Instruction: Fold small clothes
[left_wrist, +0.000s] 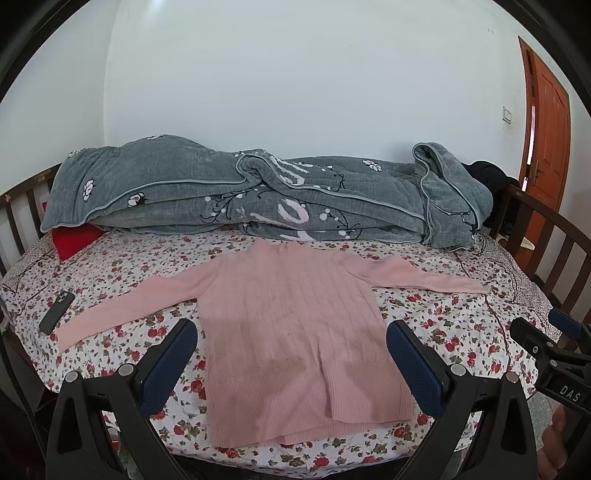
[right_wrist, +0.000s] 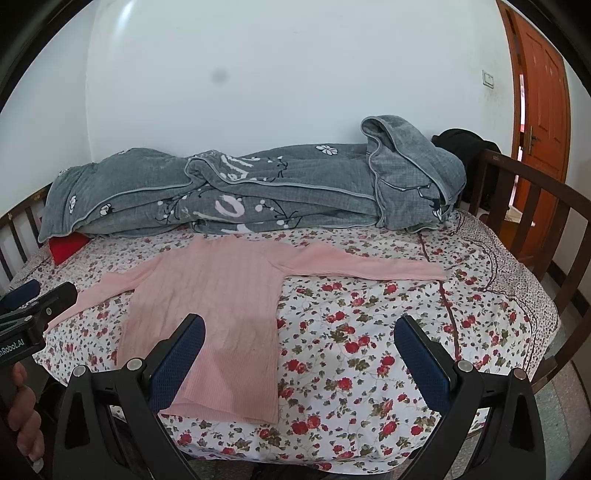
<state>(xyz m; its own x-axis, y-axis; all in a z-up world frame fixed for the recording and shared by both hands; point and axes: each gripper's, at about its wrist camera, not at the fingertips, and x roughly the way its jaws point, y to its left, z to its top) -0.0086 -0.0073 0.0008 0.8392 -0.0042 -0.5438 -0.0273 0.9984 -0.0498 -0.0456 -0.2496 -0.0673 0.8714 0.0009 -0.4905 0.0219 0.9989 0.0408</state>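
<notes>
Pink sweater (left_wrist: 295, 332) lies flat; right gripper (left_wrist: 554, 343) reads "DAS".

Both views are bright with soft, even daylight; its source is probably behind the cameras, though this is not certain. The white wall (left_wrist: 295, 85) shows a pale glare patch at the top. Soft shadows fall on the pink sweater (left_wrist: 295, 332) near its hem. Fisheye distortion bends the bed rail (right_wrist: 535, 192), and black vignette fills the corners. A dark smudge (right_wrist: 218, 76) sits on the right view's wall.
</notes>
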